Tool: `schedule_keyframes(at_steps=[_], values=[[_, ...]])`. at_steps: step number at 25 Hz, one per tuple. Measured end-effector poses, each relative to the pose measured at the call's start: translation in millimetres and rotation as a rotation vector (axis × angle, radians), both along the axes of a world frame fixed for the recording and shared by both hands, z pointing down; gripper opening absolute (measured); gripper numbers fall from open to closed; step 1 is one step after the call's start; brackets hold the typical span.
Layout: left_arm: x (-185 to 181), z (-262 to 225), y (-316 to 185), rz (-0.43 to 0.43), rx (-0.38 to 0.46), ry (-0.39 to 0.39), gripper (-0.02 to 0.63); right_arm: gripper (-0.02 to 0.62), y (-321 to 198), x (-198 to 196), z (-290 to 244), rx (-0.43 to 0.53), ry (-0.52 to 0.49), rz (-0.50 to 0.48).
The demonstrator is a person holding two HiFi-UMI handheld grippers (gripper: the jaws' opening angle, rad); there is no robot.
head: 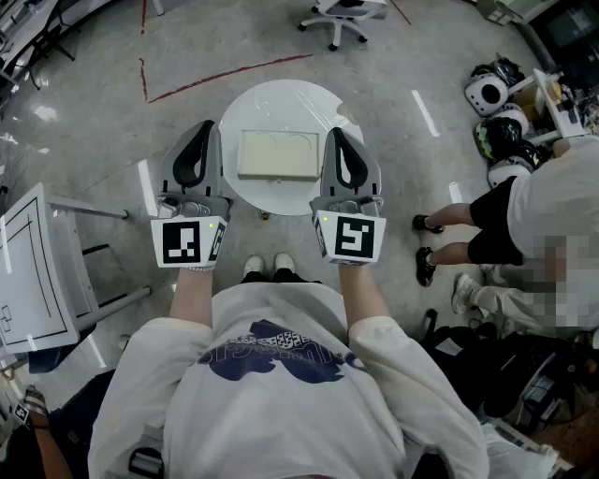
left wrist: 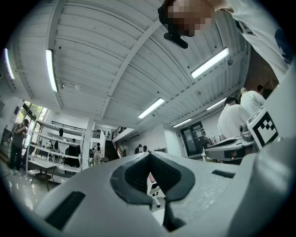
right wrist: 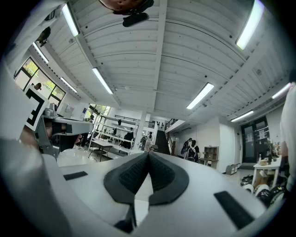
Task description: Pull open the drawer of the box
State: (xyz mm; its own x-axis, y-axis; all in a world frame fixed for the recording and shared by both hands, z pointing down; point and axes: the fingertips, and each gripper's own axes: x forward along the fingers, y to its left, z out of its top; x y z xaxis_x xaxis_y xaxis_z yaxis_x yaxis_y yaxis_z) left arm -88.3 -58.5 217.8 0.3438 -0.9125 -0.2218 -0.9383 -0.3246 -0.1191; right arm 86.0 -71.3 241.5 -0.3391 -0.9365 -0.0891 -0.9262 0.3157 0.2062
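Observation:
A flat cream box [head: 278, 155] lies in the middle of a small round white table [head: 281, 98]; its drawer front does not show from above. My left gripper [head: 201, 126] hovers just left of the box, jaws shut and empty. On the box's other side my right gripper [head: 335, 133] is held the same way, shut on nothing. Neither touches the box. In the left gripper view the left gripper [left wrist: 149, 153] points up toward the ceiling and hall, pads pressed together. The right gripper [right wrist: 148, 153] does likewise in its own view. The box appears in neither gripper view.
An office chair [head: 342, 14] stands beyond the table. A white metal frame [head: 37, 271] stands at the left. A person in black shorts [head: 524, 210] stands close at the right, with helmets [head: 496, 122] and bags on the floor there. My feet are by the table's near edge.

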Motion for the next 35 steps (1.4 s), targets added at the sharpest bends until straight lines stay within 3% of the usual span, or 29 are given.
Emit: schedule_keyframes(at_steps=[17, 22, 23, 25, 28, 30, 35], values=[[-5.9, 3.7, -0.1, -0.003, -0.02, 0.009, 0.008, -0.005, 1.8, -9.5, 0.1, -0.002, 0.016, -0.029], [-15.5, 10.4, -3.0, 0.002, -0.069, 0.053, 0.008, -0.004, 3.0, -0.4, 0.3, -0.044, -0.131, -0.089], [-17.7, 11.4, -3.6, 0.002, -0.077, 0.057, 0.008, 0.032, 2.1, 1.4, 1.9, -0.061, -0.153, -0.098], [-21.4, 12.7, -4.0, 0.001, -0.085, 0.067, 0.012, 0.166, 0.3, 4.5, 5.5, -0.092, -0.173, -0.108], [-23.1, 17.1, -6.0, 0.009, -0.11, 0.084, 0.124, 0.201, -1.5, 9.9, 9.7, -0.112, -0.167, -0.091], [-22.8, 23.7, -8.9, 0.018, -0.138, 0.082, 0.164, 0.218, -2.9, 12.1, 13.1, -0.121, -0.169, -0.078], [-21.5, 49.5, -15.5, 0.016, -0.222, 0.054, 0.178, 0.222, -5.4, 16.0, 25.3, -0.149, -0.182, -0.059]])
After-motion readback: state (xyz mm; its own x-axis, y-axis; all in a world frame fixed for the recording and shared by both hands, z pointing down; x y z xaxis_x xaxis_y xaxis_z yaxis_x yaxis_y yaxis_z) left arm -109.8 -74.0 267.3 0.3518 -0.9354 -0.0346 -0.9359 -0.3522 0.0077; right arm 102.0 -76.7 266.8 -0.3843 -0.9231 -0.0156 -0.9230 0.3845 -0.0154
